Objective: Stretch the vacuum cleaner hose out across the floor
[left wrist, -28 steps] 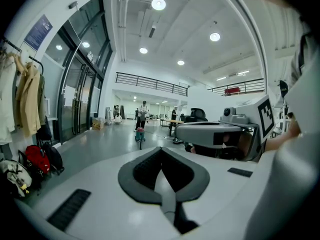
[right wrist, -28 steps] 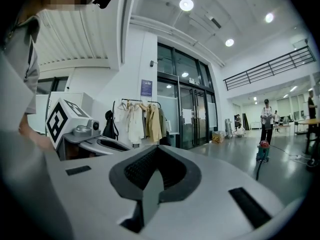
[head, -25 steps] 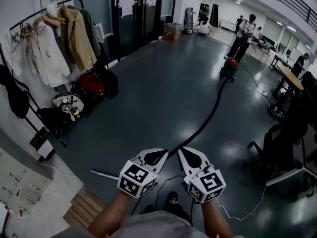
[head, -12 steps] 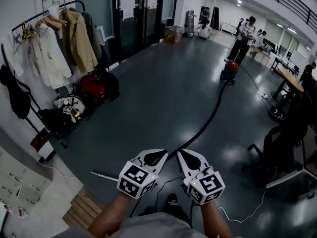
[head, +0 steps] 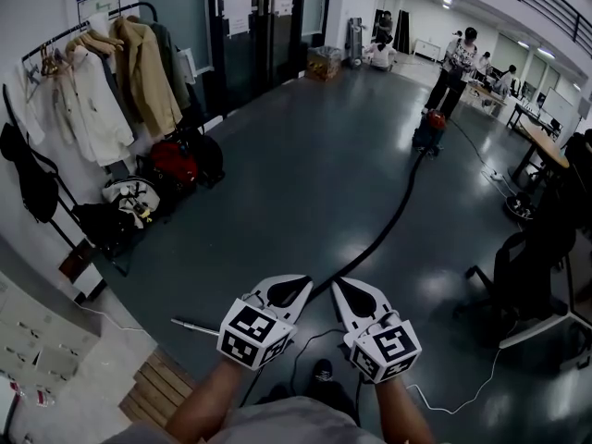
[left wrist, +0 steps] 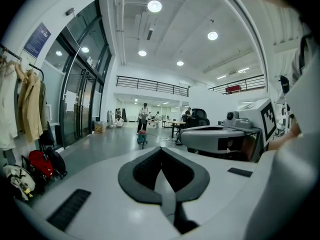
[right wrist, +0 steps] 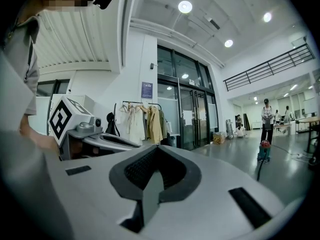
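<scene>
The left hand-held gripper [head: 308, 284] and the right hand-held gripper [head: 336, 284] share a smooth white shell with a dark, ribbed, spade-shaped recess on top. At the rear of each sits a white cube [head: 252, 334] bearing black square markers. The person wears a grey top [head: 277, 425].

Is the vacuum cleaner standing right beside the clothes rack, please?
No, the vacuum cleaner stands far across the floor from the clothes rack.

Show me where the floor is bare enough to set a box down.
Bare: the dark grey floor between the black vacuum hose and the bags under the coat rack. Crowded: right of the hose, by the black office chair and wooden desk; also along the rack.
</scene>
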Available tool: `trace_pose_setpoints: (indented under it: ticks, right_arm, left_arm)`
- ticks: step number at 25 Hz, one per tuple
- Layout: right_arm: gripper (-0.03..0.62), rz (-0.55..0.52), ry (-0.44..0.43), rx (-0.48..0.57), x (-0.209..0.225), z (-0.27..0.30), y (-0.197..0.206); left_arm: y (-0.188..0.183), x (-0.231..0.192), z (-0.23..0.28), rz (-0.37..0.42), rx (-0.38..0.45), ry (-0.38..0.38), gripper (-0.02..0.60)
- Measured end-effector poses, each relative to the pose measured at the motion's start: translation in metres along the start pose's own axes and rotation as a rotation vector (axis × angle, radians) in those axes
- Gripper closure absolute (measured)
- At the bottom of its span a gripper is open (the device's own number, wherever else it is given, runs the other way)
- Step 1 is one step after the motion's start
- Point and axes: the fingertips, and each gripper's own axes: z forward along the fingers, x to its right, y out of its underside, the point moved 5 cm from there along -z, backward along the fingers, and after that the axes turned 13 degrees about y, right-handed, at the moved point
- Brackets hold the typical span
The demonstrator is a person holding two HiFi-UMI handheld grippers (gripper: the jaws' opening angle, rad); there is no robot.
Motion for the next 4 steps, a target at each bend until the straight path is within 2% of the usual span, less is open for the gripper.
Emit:
trace_pose_setpoints:
  ticks: [4]
  right_arm:
    - [0.588,0.002,0.000,0.001,0.0019,-0.0039,0.0014]
  left_arm:
    - [0.0032,0.0054,0.0046,-0.003,-0.012,0.008,0.572]
